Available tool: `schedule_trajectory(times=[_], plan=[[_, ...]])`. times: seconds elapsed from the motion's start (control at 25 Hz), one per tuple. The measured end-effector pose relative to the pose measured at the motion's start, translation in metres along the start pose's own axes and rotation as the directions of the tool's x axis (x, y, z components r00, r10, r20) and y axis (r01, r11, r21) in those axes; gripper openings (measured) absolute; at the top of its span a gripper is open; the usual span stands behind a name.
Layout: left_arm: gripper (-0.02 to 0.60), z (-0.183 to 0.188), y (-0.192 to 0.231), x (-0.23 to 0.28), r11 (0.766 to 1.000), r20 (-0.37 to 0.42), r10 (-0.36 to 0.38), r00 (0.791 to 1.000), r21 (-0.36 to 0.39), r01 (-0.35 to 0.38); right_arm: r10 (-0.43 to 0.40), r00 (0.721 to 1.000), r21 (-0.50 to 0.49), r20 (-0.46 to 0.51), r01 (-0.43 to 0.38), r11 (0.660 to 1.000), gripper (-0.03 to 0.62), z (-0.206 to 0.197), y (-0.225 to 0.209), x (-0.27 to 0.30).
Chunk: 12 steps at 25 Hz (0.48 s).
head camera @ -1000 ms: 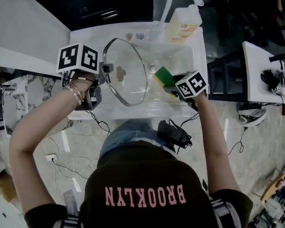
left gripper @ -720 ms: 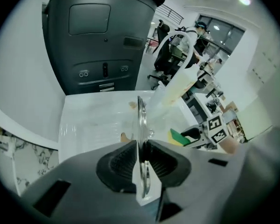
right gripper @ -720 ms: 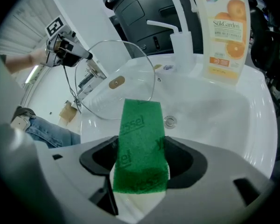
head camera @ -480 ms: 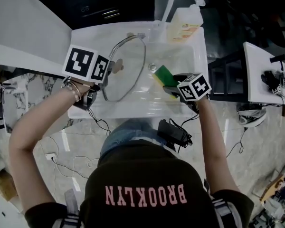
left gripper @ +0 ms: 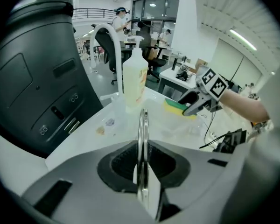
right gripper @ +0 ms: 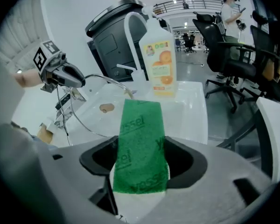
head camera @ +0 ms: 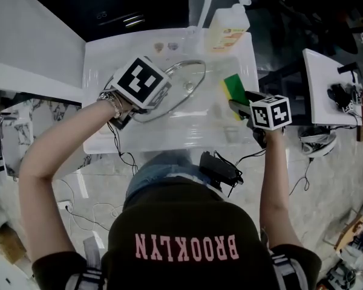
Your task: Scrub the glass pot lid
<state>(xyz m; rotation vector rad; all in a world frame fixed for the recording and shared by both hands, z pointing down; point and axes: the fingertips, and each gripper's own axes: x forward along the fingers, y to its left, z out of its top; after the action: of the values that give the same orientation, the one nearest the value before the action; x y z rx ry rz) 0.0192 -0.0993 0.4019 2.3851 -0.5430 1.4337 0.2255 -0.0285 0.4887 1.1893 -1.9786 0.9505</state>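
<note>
Currently held: two items, one per gripper, by my reading of the feeds.
Left gripper [left gripper: 142, 183]: clenched on the rim of the glass pot lid [head camera: 180, 84]; I see that rim edge-on between the jaws.
Lid position: lifted over the sink [head camera: 97, 119] on its 9 o'clock side and tilted steeply; the brown knob shows in my right gripper view.
Right gripper [right gripper: 140, 171]: grasping the sponge [right gripper: 141, 139], with the green scouring face toward its camera.
Sponge position: at the sink's 3 o'clock, near the lid but apart from it; a yellow layer shows in my head view.
Soap bottle [head camera: 227, 29]: upright on the sink's rim at 1 o'clock, with an orange-print label.
Faucet [left gripper: 107, 36]: a white arch at 12 o'clock, just beside the bottle.
</note>
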Motion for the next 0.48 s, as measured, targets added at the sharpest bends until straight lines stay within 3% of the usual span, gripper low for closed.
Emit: schedule_trajectory(times=[0.16,0.24,0.48], plan=[[0.055,0.028,-0.006,0.018,0.988,0.005,0.011,1.0,0.151,-0.011,-0.018,1.0,0.04,0.023,0.017,0.999,0.295,-0.007,-0.01,-0.011],[0.055,0.039,-0.012,0.027,0.969,-0.012,0.005,1.0,0.247,-0.002,-0.026,0.999,0.053,0.026,0.024,0.998,0.295,-0.01,-0.013,-0.013],[0.055,0.064,-0.02,0.047,0.844,0.045,0.02,0.999,0.536,-0.041,-0.037,0.998,0.079,0.042,0.034,0.996,0.295,-0.015,-0.019,-0.018]])
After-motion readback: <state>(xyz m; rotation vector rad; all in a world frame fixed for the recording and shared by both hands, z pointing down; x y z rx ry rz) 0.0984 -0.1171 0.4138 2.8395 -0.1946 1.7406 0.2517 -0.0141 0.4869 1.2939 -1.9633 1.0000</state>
